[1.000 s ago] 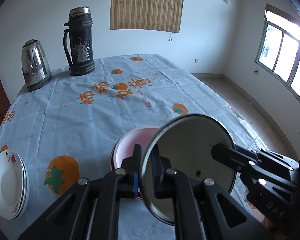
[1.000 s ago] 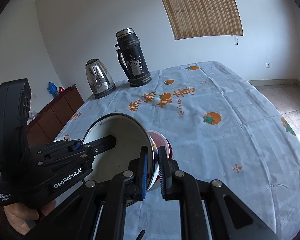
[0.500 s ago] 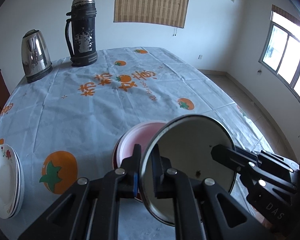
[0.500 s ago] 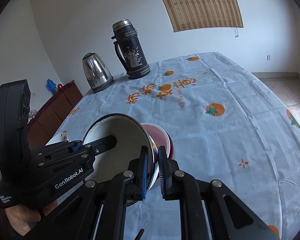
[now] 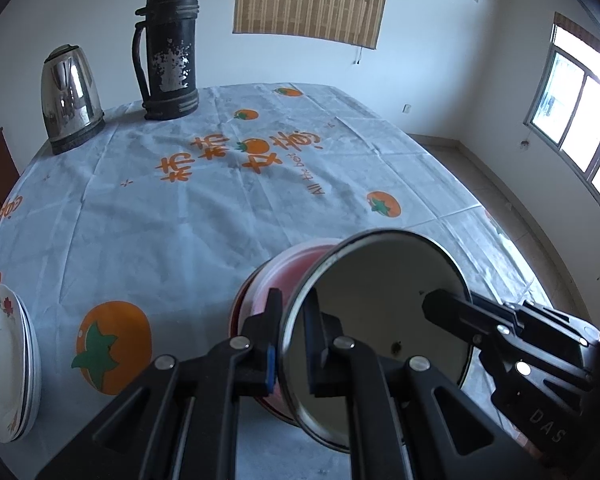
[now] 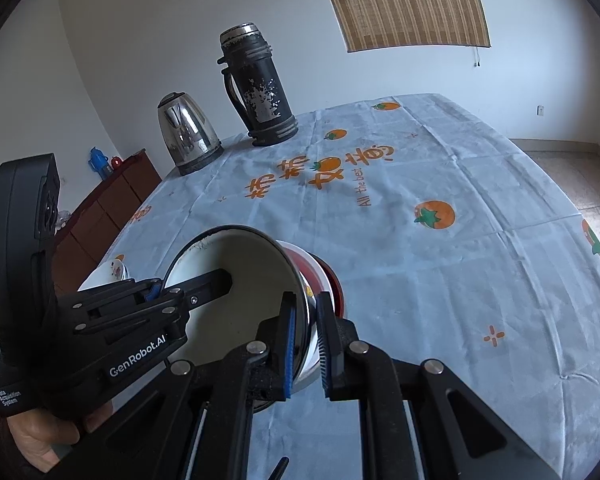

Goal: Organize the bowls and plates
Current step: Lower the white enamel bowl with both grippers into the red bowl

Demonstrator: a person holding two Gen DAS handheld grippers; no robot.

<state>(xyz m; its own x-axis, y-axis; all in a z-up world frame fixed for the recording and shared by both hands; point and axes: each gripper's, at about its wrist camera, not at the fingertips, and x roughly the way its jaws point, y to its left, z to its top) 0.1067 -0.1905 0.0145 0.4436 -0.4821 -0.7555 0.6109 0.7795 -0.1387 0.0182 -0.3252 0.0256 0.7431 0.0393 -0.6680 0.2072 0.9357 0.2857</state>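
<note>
Orange-printed tabletop (image 5: 220, 216) below me, my left gripper (image 5: 292, 344) and right gripper (image 6: 304, 332) each clamped on opposite rims of the tilted enamel bowl (image 5: 384, 300), just above the red bowl (image 6: 324, 276), white plates (image 5: 4, 364) far left

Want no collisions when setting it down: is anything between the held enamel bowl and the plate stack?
Nothing visible: only bare tablecloth lies between the enamel bowl, gripped by both grippers, and the plate stack.
</note>
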